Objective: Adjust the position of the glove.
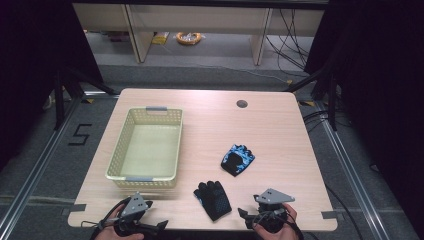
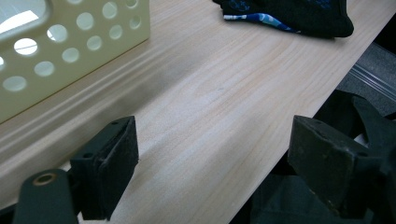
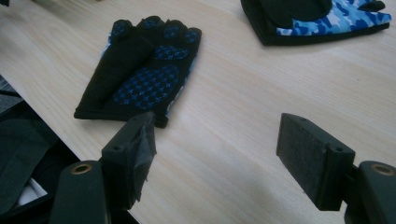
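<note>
The light wooden bench (image 1: 210, 125) carries three items. A cream perforated plastic basket (image 1: 145, 150) with grey handles stands on the left half, its short side close to the near edge.

A black fingerless glove with a blue dotted palm (image 1: 213, 199) lies flat near the middle of the near edge, palm up. A second fingerless glove, black with a blue camouflage pattern (image 1: 237, 159), lies just beyond it toward the bench centre, the two apart. A round dark grommet hole (image 1: 242, 104) sits near the far edge.

The left gripper (image 1: 159, 226) is held at the near edge, in front of the basket's near short side. Its jaws are spread, with bare bench between them.

The right gripper (image 1: 243, 213) is held at the near edge, just right of the dotted glove. Its jaws are spread and hold nothing; the dotted glove (image 3: 140, 74) lies just beyond the left jaw, not touched.
</note>
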A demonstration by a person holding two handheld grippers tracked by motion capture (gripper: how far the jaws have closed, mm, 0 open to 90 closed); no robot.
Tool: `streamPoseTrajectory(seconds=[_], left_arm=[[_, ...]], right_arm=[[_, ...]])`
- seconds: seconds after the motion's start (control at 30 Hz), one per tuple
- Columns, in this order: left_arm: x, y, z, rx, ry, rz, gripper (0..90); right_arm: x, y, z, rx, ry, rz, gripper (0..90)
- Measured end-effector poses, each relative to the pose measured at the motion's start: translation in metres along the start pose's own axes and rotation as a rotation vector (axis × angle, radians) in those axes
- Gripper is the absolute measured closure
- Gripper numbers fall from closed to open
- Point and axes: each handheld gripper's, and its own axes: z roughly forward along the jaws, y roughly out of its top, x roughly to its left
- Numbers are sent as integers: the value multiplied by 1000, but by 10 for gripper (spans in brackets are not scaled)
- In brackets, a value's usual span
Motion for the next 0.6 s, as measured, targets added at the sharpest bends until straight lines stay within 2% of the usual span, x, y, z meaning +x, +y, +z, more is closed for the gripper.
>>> streamPoseTrajectory(seconds=[0.07, 0.1, 0.13, 0.17, 0.23, 0.37, 0.4, 0.43, 0.47, 0.5, 0.57, 0.6], left_arm=[[0, 0, 0, 5, 0, 8, 156], [-1, 0, 0, 8, 4, -12, 156], [-2, 0, 0, 3, -4, -12, 156], [-1, 1, -1, 8, -9, 17, 156], [-2, 2, 1, -8, -5, 2, 156], [-1, 5, 1, -13, -8, 12, 156], [-3, 6, 3, -25, -12, -10, 156], [-3, 7, 3, -10, -5, 3, 156], [-6, 7, 5, -23, -19, -27, 156], [-5, 9, 5, -6, -15, 2, 157], [-8, 13, 8, 3, -23, 18, 167], [-10, 14, 10, -4, -27, 28, 195]], right_arm=[[0, 1, 0, 6, 15, -7, 315], [2, 1, 0, -3, -7, 0, 322], [2, 1, -1, 4, 0, -3, 334], [2, 1, 0, 4, 0, -4, 342], [4, 1, 0, 10, 4, 14, 354], [4, 1, 0, 15, 11, -10, 386], [4, 1, 1, 8, 10, -19, 393], [7, 2, 0, 10, 16, 2, 405], [8, 3, 0, 19, 33, 4, 419], [9, 3, 0, 9, 24, 6, 429], [9, 4, 2, 9, 30, -27, 444], [11, 5, 2, 14, 32, 0, 460]])
